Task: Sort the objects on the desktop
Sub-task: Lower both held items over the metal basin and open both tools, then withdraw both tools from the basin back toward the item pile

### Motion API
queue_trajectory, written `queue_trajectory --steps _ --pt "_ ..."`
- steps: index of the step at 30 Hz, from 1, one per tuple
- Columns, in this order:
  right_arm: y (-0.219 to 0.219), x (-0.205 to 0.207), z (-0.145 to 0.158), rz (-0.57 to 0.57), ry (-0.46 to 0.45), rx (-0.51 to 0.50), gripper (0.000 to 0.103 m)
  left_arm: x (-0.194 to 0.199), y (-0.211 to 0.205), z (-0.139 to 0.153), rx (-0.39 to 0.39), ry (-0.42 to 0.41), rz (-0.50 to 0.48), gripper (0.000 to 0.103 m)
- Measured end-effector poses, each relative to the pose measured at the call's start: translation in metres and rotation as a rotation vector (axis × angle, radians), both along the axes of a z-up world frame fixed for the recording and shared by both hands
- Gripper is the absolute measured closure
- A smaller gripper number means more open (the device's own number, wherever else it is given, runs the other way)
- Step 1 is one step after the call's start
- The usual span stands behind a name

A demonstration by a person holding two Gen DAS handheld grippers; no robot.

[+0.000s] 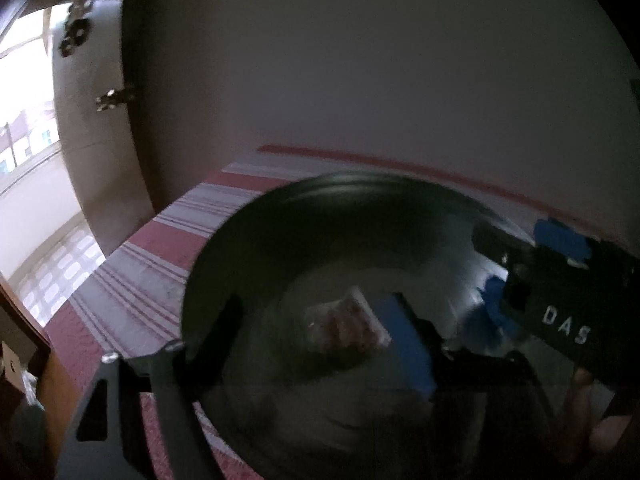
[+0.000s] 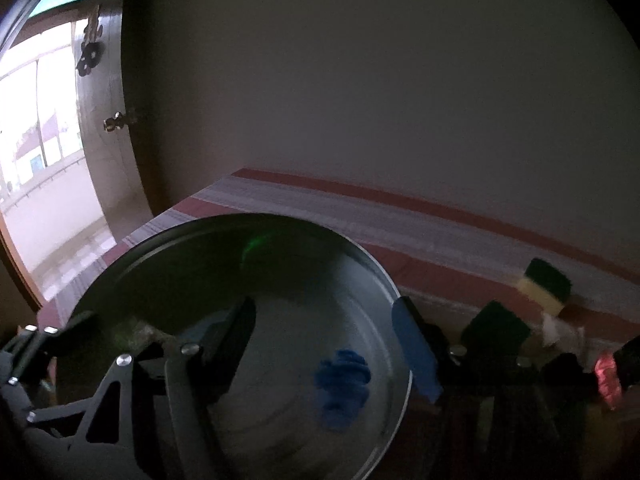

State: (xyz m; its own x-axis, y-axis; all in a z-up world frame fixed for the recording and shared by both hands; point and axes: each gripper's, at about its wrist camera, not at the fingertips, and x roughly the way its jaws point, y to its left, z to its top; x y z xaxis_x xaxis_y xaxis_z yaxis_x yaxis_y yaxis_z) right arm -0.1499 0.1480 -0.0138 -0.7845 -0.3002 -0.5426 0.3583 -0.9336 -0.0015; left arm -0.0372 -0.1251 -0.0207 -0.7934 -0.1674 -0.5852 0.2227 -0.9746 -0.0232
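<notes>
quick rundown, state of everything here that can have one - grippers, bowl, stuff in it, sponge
left hand-held gripper: open, over the bowl, nothing gripped
right hand-held gripper: open, nothing gripped
metal bowl: upright on the striped cloth
clear packet: lying inside the bowl
blue item: lying loose inside the bowl
sponge: outside the bowl, on the cloth, green side up
window shutter: swung open

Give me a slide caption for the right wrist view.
Open right gripper over a metal basin holding a blue lump, sponge nearby on striped cloth.
</notes>
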Motion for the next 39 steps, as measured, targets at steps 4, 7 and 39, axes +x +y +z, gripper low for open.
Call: queue_trajectory --steps 4,7,39 --pt "0.004 0.001 0.002 -0.019 0.003 0.005 0.030 0.001 -0.004 0.001 0.015 0.003 0.015 0.027" --pt "0.007 0.003 0.003 -0.037 0.001 -0.005 0.030 0.000 -0.006 0.000 0.021 0.001 0.017 0.027" --pt "0.040 0.033 0.014 -0.104 0.018 -0.026 0.029 0.019 0.017 0.009 0.002 0.063 -0.026 0.006"
